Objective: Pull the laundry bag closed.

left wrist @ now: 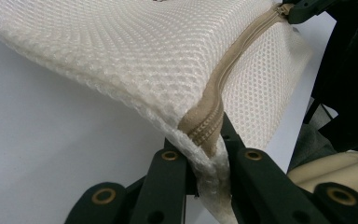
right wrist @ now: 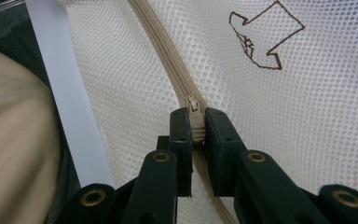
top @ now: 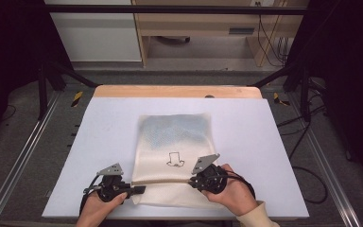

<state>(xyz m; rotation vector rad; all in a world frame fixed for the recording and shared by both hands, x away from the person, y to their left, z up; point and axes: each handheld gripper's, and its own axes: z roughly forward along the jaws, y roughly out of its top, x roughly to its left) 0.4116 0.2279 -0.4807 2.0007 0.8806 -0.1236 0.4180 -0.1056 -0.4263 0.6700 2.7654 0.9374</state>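
Note:
A white mesh bag (top: 175, 137) lies flat on the white table (top: 99, 142), with a small line drawing (top: 175, 161) on it and a beige zipper (top: 163, 181) running across its near end. My left gripper (top: 139, 189) is shut on the bag's left corner, at the zipper's end. In the left gripper view the jaws (left wrist: 208, 149) pinch the mesh (left wrist: 135, 51) and the zipper tape (left wrist: 223, 79), which is lifted slightly. My right gripper (top: 192, 180) is shut on the zipper pull (right wrist: 193, 103), seen between its jaws (right wrist: 196, 123) partway along the zipper (right wrist: 163, 46).
The table's near edge lies just under both hands. A wooden strip (top: 177, 91) borders the far edge. Metal rails (top: 19, 161) run down both sides, and cables (top: 307, 142) lie on the floor at the right. A beige sleeve (top: 257, 215) covers the right forearm.

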